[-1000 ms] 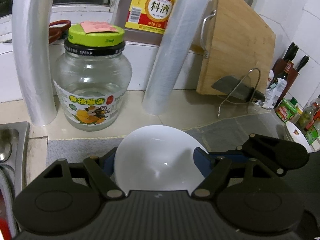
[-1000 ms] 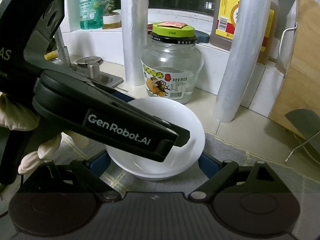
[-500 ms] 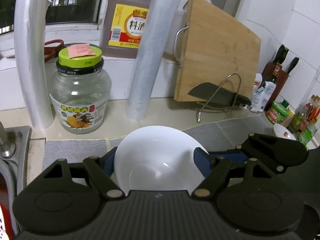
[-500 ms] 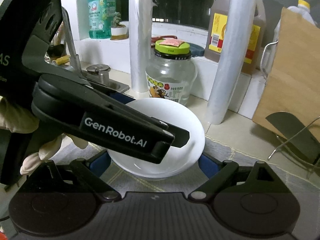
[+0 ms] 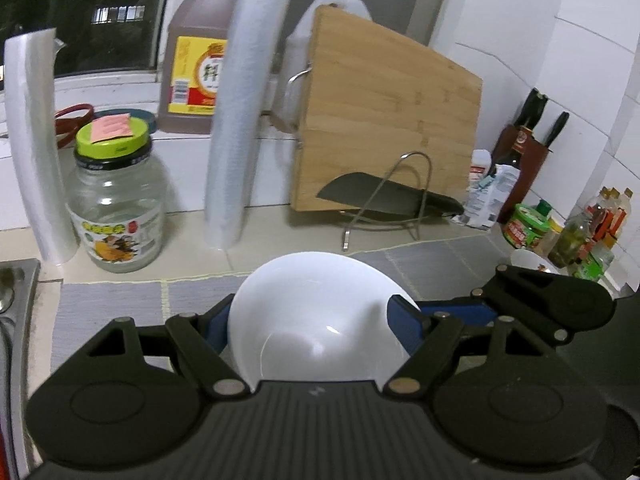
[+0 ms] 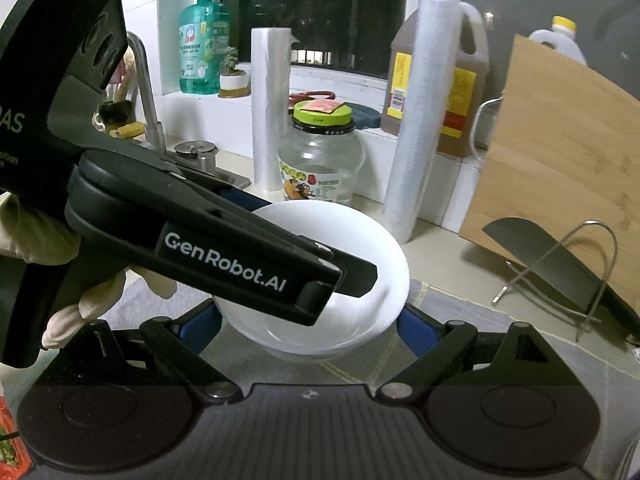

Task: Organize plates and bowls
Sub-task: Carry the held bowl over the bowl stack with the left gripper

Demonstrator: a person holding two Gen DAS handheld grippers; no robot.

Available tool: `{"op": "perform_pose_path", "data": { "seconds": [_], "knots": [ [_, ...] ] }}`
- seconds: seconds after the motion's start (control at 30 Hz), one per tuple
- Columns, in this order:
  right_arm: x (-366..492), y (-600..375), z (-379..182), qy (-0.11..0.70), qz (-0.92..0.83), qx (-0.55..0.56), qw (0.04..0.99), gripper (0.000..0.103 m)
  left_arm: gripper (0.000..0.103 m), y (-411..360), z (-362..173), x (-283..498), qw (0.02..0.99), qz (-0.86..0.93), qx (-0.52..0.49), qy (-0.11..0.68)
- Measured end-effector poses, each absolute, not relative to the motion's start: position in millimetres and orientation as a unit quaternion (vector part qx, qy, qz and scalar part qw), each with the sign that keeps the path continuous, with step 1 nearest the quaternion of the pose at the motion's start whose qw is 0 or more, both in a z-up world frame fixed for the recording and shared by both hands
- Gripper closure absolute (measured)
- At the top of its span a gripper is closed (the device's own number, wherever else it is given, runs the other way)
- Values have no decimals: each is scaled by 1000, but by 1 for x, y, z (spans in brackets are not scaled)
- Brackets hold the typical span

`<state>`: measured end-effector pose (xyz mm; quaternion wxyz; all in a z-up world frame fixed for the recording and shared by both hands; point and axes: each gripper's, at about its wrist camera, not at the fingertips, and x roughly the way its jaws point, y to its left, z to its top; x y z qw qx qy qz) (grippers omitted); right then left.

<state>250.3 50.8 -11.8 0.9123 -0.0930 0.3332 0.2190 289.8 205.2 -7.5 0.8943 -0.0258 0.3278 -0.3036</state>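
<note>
A white bowl (image 5: 320, 300) hangs tilted above the grey mat (image 5: 112, 312), its inside facing the left wrist camera. My left gripper (image 5: 310, 326) is shut on it, a blue pad against each side. In the right wrist view the same bowl (image 6: 360, 240) sits between the blue pads of my right gripper (image 6: 308, 328), which is shut on its lower wall. The left gripper (image 6: 320, 256) reaches in from the left, one finger lying across the bowl's inside. A gloved hand (image 6: 104, 300) holds it. One finger of the right gripper (image 5: 552, 304) shows beside the bowl.
Behind stand a glass jar with a green lid (image 5: 116, 204), two rolls of plastic film (image 5: 232, 140), a brown bottle (image 5: 192, 68), and a bamboo cutting board (image 5: 384, 128) with a cleaver on a wire rack (image 5: 392, 200). Sink and tap (image 6: 148, 96) lie left. Another white bowl (image 5: 528, 258) and condiment jars sit right.
Both grippers have risen and drawn back from the wall with the bowl between them. The jar and rolls look smaller and have slid left. Neither grip has changed.
</note>
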Motion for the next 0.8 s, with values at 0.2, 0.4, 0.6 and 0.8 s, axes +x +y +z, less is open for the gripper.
{"op": "perform_pose_path", "data": {
  "seconds": [0.2, 0.4, 0.6, 0.8],
  "knots": [
    [234, 31, -6, 329, 216, -83, 916, 7, 25, 186, -3, 273, 893, -311, -19, 325],
    [215, 10, -2, 326, 208, -81, 919, 7, 25, 166, 1, 258, 889, -322, -16, 326],
    [197, -12, 0, 327, 198, -80, 920, 7, 25, 145, 3, 242, 885, -333, -12, 325],
    [180, -32, 1, 328, 188, -81, 922, 7, 25, 123, 4, 227, 881, -344, -11, 325]
  ]
}}
